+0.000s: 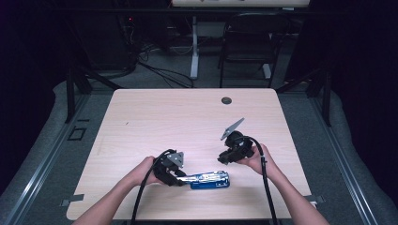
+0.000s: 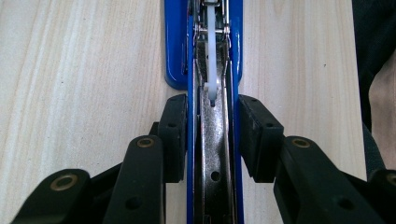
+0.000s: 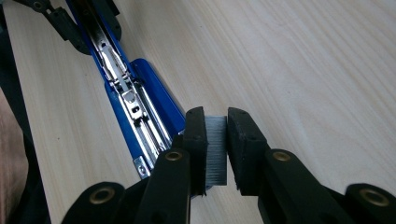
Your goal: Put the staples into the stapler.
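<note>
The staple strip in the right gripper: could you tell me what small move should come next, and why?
Probably carry the staple strip toward the open metal channel of the blue stapler and line it up lengthwise. The right gripper is shut on the strip just short of the stapler's end, and the left gripper clamps the stapler's sides, steadying it on the table.

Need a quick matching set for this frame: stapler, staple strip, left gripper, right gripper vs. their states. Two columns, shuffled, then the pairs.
Things:
1. stapler
2. staple strip
3. left gripper
4. right gripper

States:
A. clamped on the grey strip, above the table
B. lies opened on the table, metal channel up
C. pinched between two black pads
D. grips the blue body from both sides

Pairs: 1-B, 2-C, 3-D, 4-A
</note>
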A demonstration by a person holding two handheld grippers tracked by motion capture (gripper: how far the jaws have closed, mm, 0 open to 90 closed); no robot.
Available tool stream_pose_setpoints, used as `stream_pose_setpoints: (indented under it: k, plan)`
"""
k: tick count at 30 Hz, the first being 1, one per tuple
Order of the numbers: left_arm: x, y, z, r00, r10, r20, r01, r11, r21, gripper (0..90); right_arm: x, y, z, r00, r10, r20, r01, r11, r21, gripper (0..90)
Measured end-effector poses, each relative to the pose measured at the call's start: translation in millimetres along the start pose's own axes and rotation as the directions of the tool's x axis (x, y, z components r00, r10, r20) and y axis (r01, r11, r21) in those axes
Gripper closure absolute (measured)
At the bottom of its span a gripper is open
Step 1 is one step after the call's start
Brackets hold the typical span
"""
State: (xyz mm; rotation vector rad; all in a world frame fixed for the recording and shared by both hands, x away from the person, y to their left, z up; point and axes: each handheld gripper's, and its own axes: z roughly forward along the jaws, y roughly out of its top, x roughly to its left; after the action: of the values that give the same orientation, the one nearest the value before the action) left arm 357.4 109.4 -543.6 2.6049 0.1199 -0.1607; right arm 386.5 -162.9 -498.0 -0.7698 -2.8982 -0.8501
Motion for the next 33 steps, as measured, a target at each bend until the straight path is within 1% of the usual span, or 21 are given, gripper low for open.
stream_pose_setpoints:
  k: [2, 3, 7, 12, 13, 16, 19, 20, 21, 22, 28, 29, 30, 31, 33]
  plan:
    - [0.1, 0.0, 0.1, 1.0000, 0.000, 0.001, 0.000, 1.0000, -0.001, 64.8, 2.0, 0.1, 1.1, 0.9998, -0.010, -0.015, 0.010, 1.000, -0.008, 78.5]
    - [0.1, -0.1, 0.1, 1.0000, -0.001, 0.000, 0.001, 1.0000, -0.002, 64.7, 2.7, 0.5, 1.3, 0.9997, -0.019, -0.014, 0.019, 1.000, -0.001, 78.5]
    - [0.1, -0.1, 0.2, 1.0000, -0.002, -0.002, 0.002, 1.0000, -0.002, 64.7, 7.7, 1.1, 5.3, 0.9979, -0.051, -0.040, 0.051, 0.999, 0.002, 78.5]
    - [0.3, -0.2, 0.2, 1.0000, -0.002, -0.002, 0.002, 1.0000, -0.002, 64.7, 12.5, 1.2, 10.9, 0.9929, -0.095, -0.071, 0.097, 0.995, 0.016, 78.4]
    - [0.4, -0.2, 0.2, 1.0000, -0.002, -0.001, 0.002, 1.0000, -0.002, 64.6, 13.2, 1.1, 12.3, 0.9922, -0.103, -0.070, 0.104, 0.994, 0.018, 78.4]
    - [0.7, -0.3, 0.2, 1.0000, -0.002, 0.001, 0.002, 1.0000, -0.004, 64.7, 14.6, 1.1, 14.6, 0.9899, -0.115, -0.083, 0.118, 0.993, 0.028, 78.4]
    - [1.0, -0.4, 0.1, 1.0000, -0.001, 0.001, 0.001, 1.0000, -0.003, 64.6, 15.6, 0.7, 17.3, 0.9875, -0.127, -0.093, 0.130, 0.991, 0.022, 78.4]
    - [1.4, -0.4, -0.1, 1.0000, -0.002, 0.008, 0.002, 1.0000, -0.002, 64.6, 16.1, 0.7, 18.0, 0.9858, -0.135, -0.099, 0.139, 0.990, 0.028, 78.4]
    - [1.4, -0.5, 0.1, 1.0000, -0.001, 0.006, 0.001, 1.0000, -0.004, 64.6, 16.4, 1.2, 17.9, 0.9837, -0.153, -0.095, 0.157, 0.987, 0.039, 78.4]
    - [1.4, -0.5, 0.0, 1.0000, -0.002, 0.007, 0.002, 1.0000, -0.003, 64.6, 16.7, 0.8, 19.3, 0.9834, -0.146, -0.108, 0.150, 0.988, 0.031, 78.4]
    - [2.1, -0.6, 0.0, 1.0000, -0.002, 0.009, 0.002, 1.0000, -0.003, 64.5, 18.6, -0.1, 22.3, 0.9790, -0.163, -0.122, 0.168, 0.985, 0.034, 78.4]
    - [2.3, -0.5, 0.0, 0.9999, -0.002, 0.010, 0.002, 1.0000, -0.002, 64.5, 18.3, -0.3, 22.3, 0.9772, -0.168, -0.130, 0.174, 0.984, 0.037, 78.4]
    - [2.3, -0.5, 0.0, 0.9999, -0.002, 0.010, 0.002, 1.0000, -0.002, 64.5, 18.2, 0.0, 21.5, 0.9748, -0.185, -0.125, 0.193, 0.980, 0.051, 78.3]
    - [2.3, -0.6, 0.0, 0.9999, -0.002, 0.010, 0.002, 1.0000, -0.002, 64.5, 18.5, -0.7, 22.6, 0.9755, -0.174, -0.135, 0.181, 0.983, 0.040, 78.4]
    - [2.3, -0.5, -0.1, 0.9999, -0.002, 0.010, 0.002, 1.0000, -0.002, 64.5, 18.7, -1.4, 23.0, 0.9739, -0.179, -0.139, 0.186, 0.982, 0.034, 78.3]
